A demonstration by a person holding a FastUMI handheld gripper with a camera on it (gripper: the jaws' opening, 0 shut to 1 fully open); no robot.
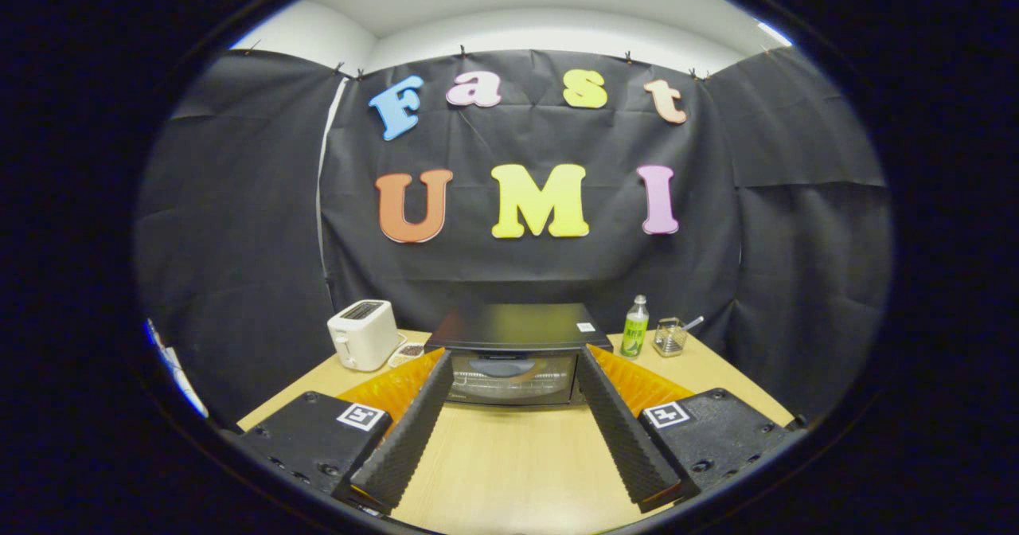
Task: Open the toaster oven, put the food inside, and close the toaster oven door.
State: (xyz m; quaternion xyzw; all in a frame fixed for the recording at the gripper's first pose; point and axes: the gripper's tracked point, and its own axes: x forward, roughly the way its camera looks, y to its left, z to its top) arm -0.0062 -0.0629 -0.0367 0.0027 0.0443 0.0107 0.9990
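Observation:
A black toaster oven (516, 352) stands at the far side of the wooden table (509, 455), its glass door (511, 377) shut and facing me. Something round and dark shows dimly behind the glass. My gripper (513, 360) is open, its two ridged black fingers (406, 431) spread wide over the bare tabletop. The oven's front lies just beyond and between the fingertips. Nothing is held between the fingers. A small dish of food (409, 352) sits left of the oven, beside a white toaster.
A white pop-up toaster (363, 333) stands left of the oven. A green bottle (634, 327) and a small wire holder with a utensil (670, 337) stand to the oven's right. Black cloth walls enclose the table on three sides.

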